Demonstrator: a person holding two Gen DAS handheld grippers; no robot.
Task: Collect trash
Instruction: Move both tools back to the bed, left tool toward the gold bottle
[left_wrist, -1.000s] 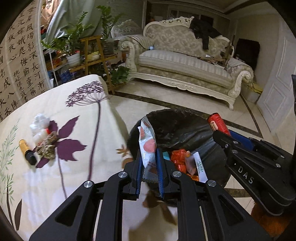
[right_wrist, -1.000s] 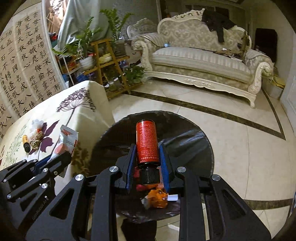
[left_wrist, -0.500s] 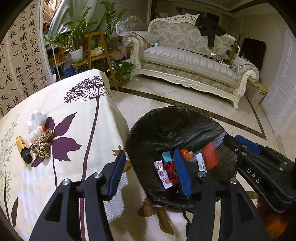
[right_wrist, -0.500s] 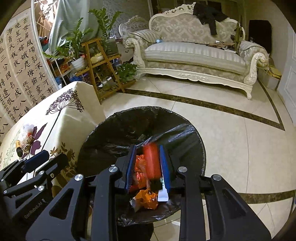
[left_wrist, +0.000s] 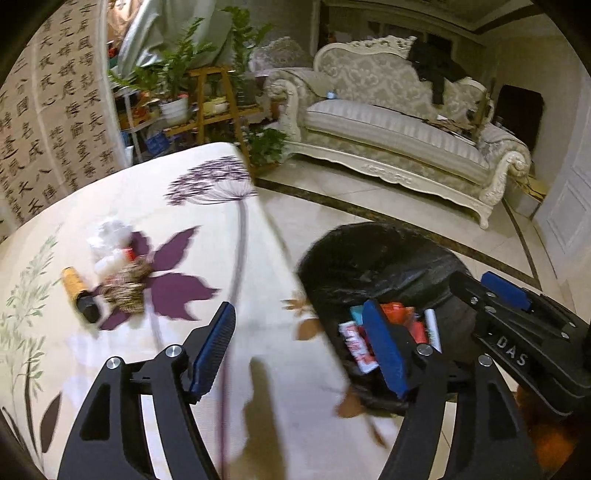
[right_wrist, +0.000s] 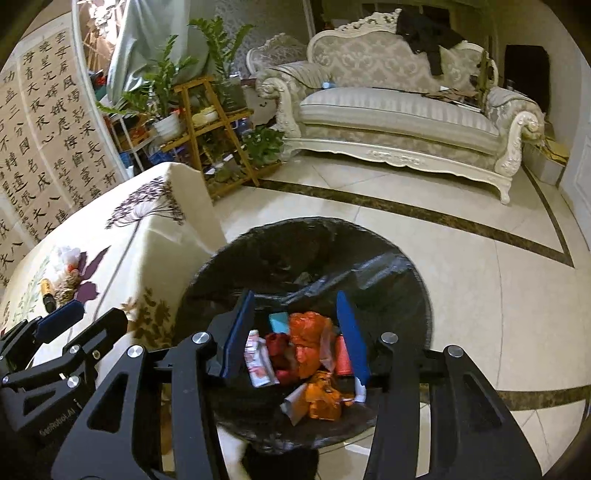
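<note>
Trash (right_wrist: 295, 354) now lies in the bin (right_wrist: 369, 266) — dropped from both grippers, left (left_wrist: 299, 347) and right (right_wrist: 295, 332), jaws opening, empty, above it.

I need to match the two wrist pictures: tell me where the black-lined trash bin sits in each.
Left wrist view: trash bin lies right of centre, beside the table edge, partly behind the left gripper's right finger.
Right wrist view: it fills the lower centre, seen between the jaws.
Shared landmark: the cream sofa, upper right in both.
</note>
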